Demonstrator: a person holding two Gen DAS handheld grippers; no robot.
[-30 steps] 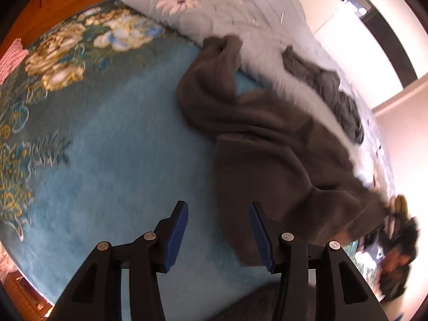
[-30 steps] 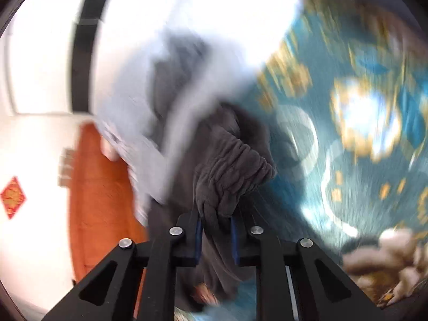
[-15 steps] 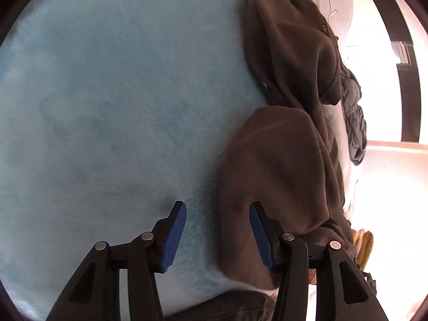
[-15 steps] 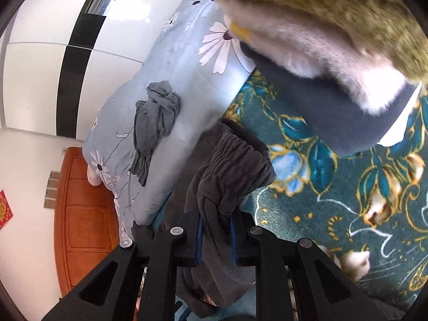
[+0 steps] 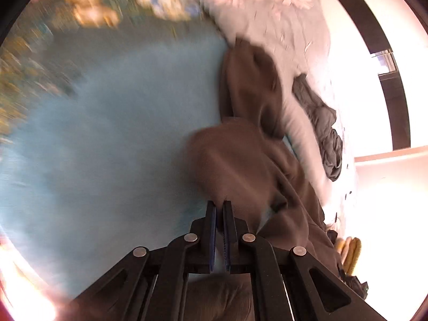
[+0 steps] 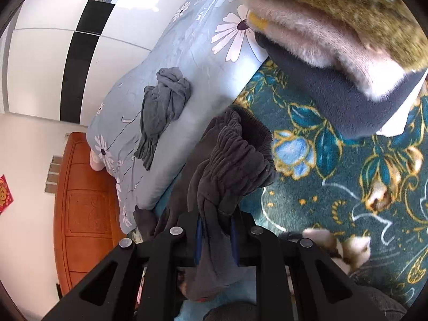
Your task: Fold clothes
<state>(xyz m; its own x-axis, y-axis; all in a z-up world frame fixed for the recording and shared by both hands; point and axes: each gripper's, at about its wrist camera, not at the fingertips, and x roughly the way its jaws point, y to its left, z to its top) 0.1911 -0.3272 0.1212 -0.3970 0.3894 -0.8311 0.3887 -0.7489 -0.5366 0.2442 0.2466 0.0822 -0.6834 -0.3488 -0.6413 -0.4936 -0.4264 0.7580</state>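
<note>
Bed covered by a teal plush blanket [image 5: 112, 144] with gold flowers along its edges; a pale daisy quilt [image 6: 171, 61] lies along one side.

Trousers [image 5: 240, 165], dark brown-grey fleece, sprawl on the blanket beside the quilt, one leg running up toward the quilt's edge.

Left claw [image 5: 220, 208]: pads nearly together at the hem of the near fold. Left view is blurred, so cannot tell whether cloth is actually pinched.

Right claw [image 6: 216, 223]: clenched on the elastic waistband [image 6: 238, 157], which bunches up above the pads, lifted off the blanket.

Also present: crumpled grey garment [image 6: 160, 101] on the quilt; stack of folded plush items [image 6: 334, 26] at the far edge of the bed.

Handling, as judgement: soft, limp, moderately heavy fleece; will sag between grips and drag on the plush. The gathered waistband is thick and grippy, a sound hold. The second hold is best at a hem or leg cuff, taking both layers, so the legs can be pulled straight before folding
</note>
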